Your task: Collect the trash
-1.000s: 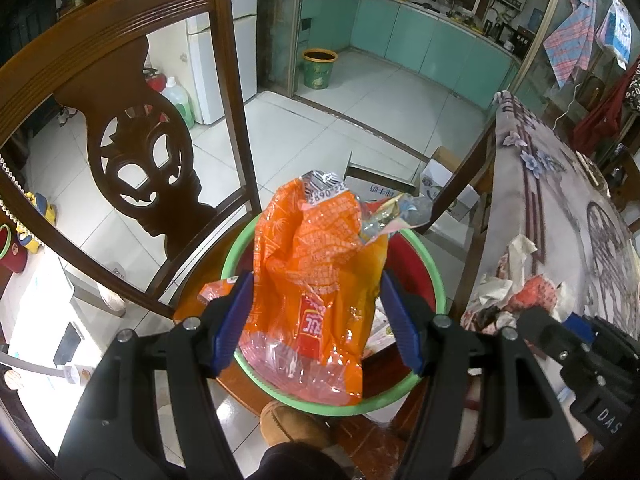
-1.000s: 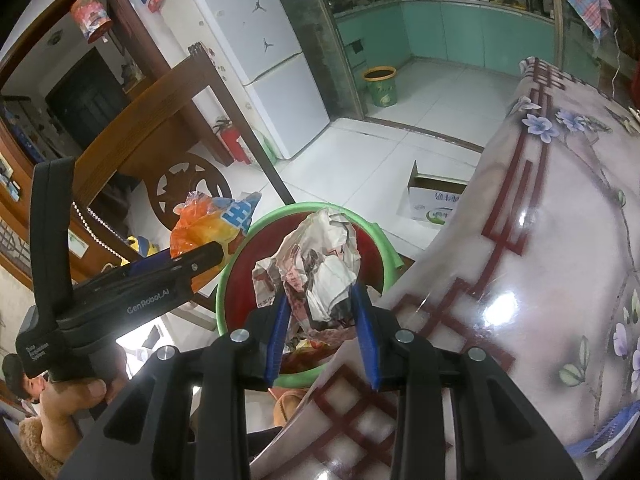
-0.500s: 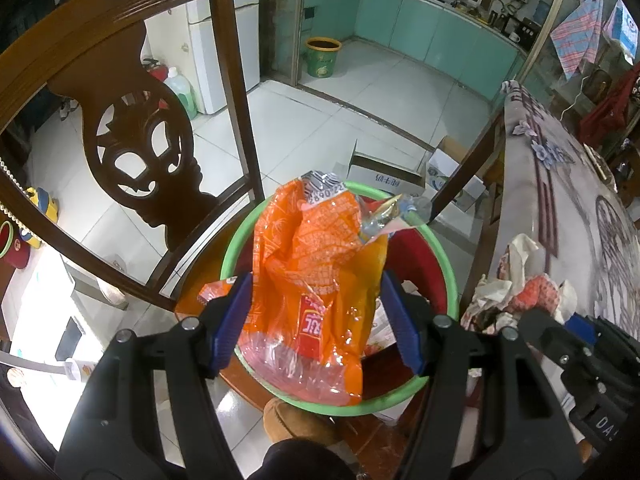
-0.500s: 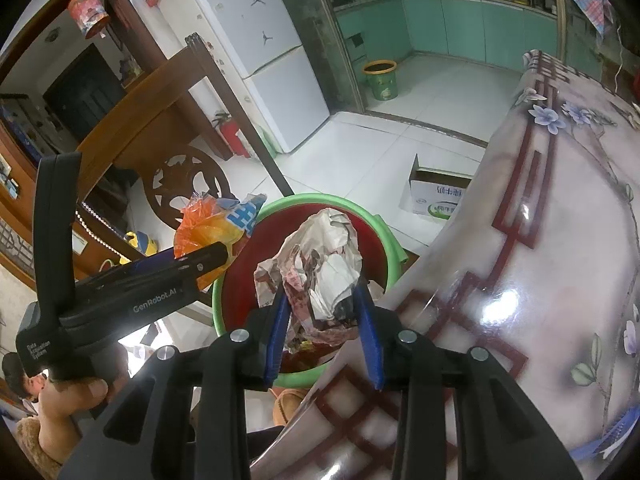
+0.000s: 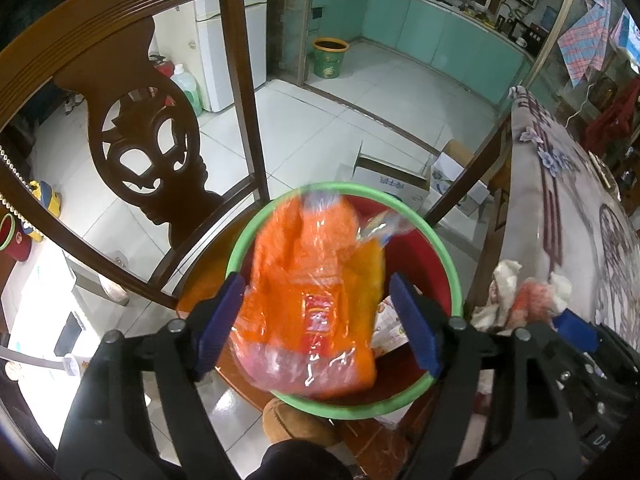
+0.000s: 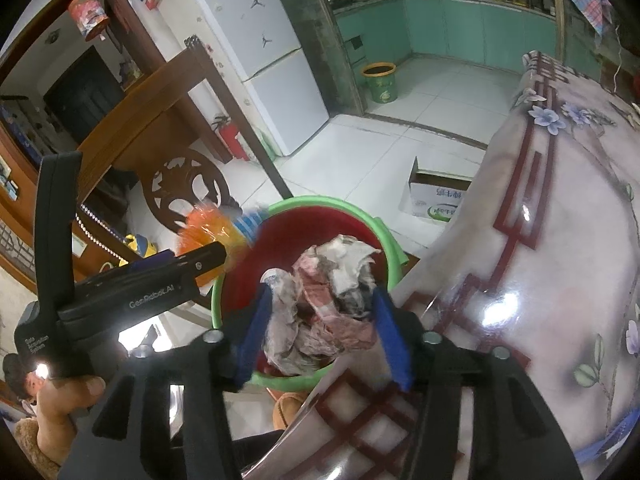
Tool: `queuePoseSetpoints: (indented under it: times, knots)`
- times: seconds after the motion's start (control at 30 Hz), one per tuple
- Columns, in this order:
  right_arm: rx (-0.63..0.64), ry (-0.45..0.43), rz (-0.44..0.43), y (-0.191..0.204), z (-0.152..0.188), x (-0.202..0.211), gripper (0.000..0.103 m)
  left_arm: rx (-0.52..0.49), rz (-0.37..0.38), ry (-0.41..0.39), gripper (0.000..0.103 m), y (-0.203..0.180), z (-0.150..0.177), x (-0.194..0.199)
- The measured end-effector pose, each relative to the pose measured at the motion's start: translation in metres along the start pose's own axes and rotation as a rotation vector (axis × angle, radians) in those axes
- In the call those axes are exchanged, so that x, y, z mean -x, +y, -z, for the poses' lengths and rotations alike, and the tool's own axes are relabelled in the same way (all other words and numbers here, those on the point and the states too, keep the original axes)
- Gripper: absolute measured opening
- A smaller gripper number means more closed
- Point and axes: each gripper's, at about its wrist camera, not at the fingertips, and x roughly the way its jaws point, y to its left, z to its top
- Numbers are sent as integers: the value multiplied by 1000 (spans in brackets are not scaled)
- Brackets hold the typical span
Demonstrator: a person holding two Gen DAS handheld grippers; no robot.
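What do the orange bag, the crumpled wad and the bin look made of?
Orange bag: thin glossy plastic film, partly clear, with glints and wrinkles. Crumpled wad: likely matte paper or tissue, creased, stained reddish. Bin: smooth moulded plastic by its look, red inside with a green rim.

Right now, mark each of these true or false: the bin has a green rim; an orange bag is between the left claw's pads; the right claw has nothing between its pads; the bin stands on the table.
1. The bin has a green rim. True.
2. An orange bag is between the left claw's pads. True; its jaws have just been opening.
3. The right claw has nothing between its pads. False: a crumpled paper wad is between them, and its jaws have just been opening.
4. The bin stands on the table. False: it is off the table, beside its edge.
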Motion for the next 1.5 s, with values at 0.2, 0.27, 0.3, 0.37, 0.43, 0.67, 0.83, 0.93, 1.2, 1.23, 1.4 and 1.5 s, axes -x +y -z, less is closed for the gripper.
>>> queuePoseSetpoints:
  times: [0.2, 0.27, 0.3, 0.37, 0.43, 0.67, 0.83, 0.93, 1.2, 1.23, 1.4, 1.5]
  knots:
    - [-3, -14, -11, -2, -2, 8, 56, -12, -6, 7, 76, -3, 0, 0]
    - [-1, -14, -24, -1, -2, 11, 60, -10, -8, 10, 77, -3, 0, 0]
    - [0, -20, -28, -1, -1, 13, 65, -6, -7, 10, 78, -3, 0, 0]
    - [1, -41, -25, -1, 0, 21, 65, 4, -4, 5, 80, -2, -1, 3]
    - [9, -53, -18, -1, 1, 29, 66, 12, 3, -4, 80, -3, -2, 8]
    - [84, -173, 76, -5, 17, 81, 81, 17, 57, -111, 88, -27, -9, 44]
    - [106, -271, 150, -18, 33, 128, 96, -30, 104, -197, 97, -63, -7, 77]
    - [103, -311, 192, -32, 43, 156, 96, -61, 125, -231, 98, -84, -4, 91]
    - [50, -404, 278, -79, 71, 222, 96, -121, 164, -325, 98, -141, 7, 122]
    - [58, -439, 301, -84, 76, 234, 96, -119, 188, -352, 98, -150, 9, 129]
    - [187, -653, 499, -93, 94, 283, 96, -101, 211, -568, 98, -184, 21, 163]
    - [221, -710, 718, -105, 112, 285, 96, -60, 206, -688, 98, -207, 31, 177]
